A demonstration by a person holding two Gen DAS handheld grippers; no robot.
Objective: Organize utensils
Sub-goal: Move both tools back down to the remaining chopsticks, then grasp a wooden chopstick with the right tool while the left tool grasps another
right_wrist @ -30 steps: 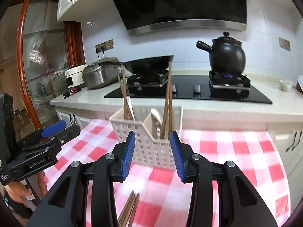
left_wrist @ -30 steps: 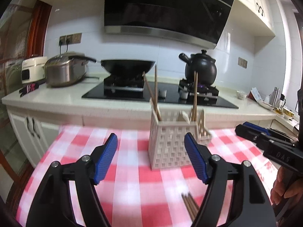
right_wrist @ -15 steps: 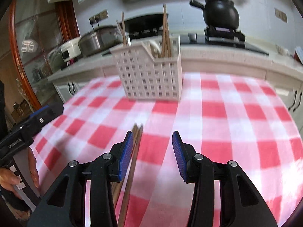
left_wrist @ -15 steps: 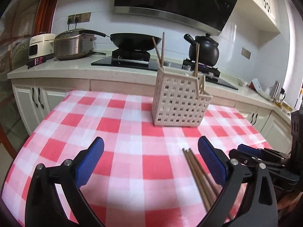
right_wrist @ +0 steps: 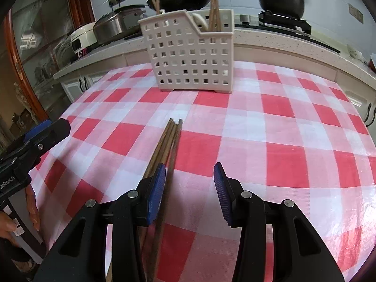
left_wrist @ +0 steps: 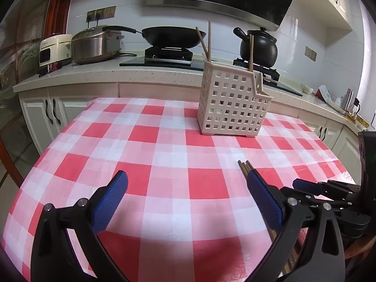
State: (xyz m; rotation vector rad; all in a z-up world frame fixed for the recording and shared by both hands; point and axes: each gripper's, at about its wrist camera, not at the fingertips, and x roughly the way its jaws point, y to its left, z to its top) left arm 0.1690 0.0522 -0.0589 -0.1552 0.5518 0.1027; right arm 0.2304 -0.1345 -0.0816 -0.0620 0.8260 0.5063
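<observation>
A white perforated utensil holder stands at the far side of the red-checked table and holds upright chopsticks and a spoon; it also shows in the right wrist view. A bundle of brown chopsticks lies flat on the cloth, with its far tips showing in the left wrist view. My right gripper is open and empty just above the bundle's near part; its left finger overlaps the sticks. My left gripper is open and empty, low over the table's near left.
Behind the table runs a counter with a hob, a black wok, a black clay pot, a steel cooker and a white appliance. White cabinets stand below. A wooden door frame is at the left.
Both grippers have dropped and pulled back from the holder toward the near table edge. The chopsticks on the cloth have come into fuller view under the right gripper. The left gripper opened wider.
</observation>
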